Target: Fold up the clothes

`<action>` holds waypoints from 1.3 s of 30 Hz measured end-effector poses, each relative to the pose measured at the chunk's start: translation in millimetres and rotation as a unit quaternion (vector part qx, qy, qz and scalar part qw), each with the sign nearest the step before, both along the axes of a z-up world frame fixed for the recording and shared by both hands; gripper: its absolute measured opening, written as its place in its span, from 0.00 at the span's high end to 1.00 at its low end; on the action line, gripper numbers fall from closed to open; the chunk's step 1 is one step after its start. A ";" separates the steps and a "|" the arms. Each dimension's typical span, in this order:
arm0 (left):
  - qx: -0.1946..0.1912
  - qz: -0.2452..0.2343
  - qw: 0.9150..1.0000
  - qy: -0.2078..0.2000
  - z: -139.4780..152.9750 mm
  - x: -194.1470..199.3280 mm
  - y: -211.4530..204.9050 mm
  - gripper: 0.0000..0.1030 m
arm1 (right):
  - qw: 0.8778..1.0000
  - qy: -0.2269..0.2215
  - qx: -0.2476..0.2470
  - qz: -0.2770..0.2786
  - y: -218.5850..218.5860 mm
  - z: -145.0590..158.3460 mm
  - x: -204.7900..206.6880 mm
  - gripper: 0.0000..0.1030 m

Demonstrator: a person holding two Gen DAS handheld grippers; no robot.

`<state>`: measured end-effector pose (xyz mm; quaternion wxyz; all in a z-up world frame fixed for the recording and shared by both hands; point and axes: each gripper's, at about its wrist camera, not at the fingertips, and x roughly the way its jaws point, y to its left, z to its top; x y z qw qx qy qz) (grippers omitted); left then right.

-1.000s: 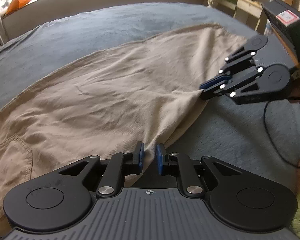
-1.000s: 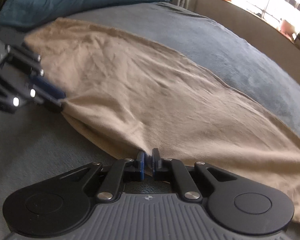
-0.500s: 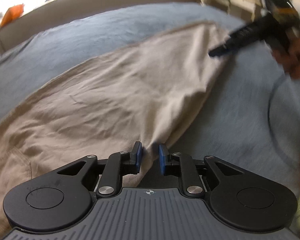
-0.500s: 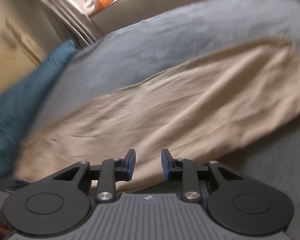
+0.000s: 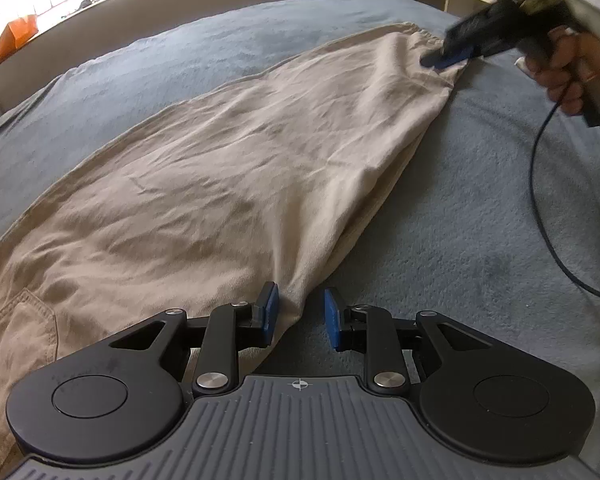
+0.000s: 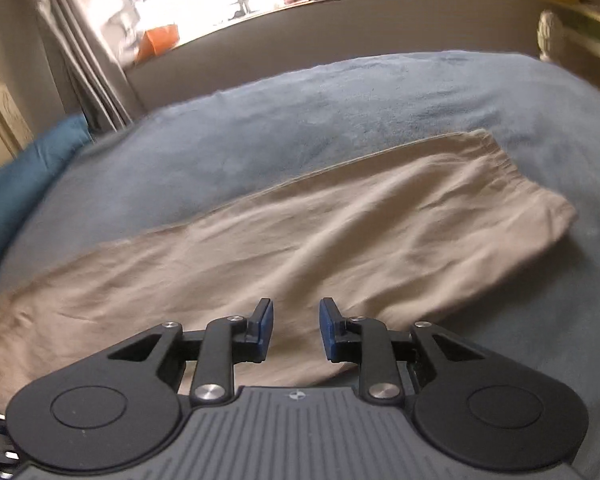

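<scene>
- Trousers [image 5: 228, 184], beige, lie lengthwise on the blue bed [image 5: 480, 208], already doubled leg over leg by the look of it; the hem end lies toward the far right, a back pocket [image 5: 16, 328] at the near left
- Left tool [image 5: 298, 312] is released, its pads standing apart astride the near edge of the cloth, gripping nothing
- Right tool [image 6: 296, 326] hovers spread over the leg, well short of the hem [image 6: 540, 196]; nothing is held
- Step in hand, as I judge it: re-gripping for the next fold; each tool needs to pinch both layers
- Around: a teal pillow [image 6: 16, 184], curtains [image 6: 80, 56], a trailing cable [image 5: 540, 184] that could snag
</scene>
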<state>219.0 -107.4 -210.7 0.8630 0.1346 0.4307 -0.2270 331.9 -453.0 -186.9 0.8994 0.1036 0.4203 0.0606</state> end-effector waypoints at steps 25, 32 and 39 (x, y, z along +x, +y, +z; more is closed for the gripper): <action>-0.010 0.018 0.999 0.046 0.6 8.0 4.5 0.74 | 0.991 -0.026 -0.060 -0.115 -126.5 -11.7 38.3 0.83; -0.004 0.020 0.998 0.053 0.4 10.1 1.6 0.72 | 0.969 -0.005 -0.118 -0.217 -173.9 -16.8 69.0 0.88; 0.003 0.013 0.998 0.063 0.2 9.4 0.1 0.68 | 0.994 0.011 -0.057 -0.095 -142.9 -24.5 97.9 0.81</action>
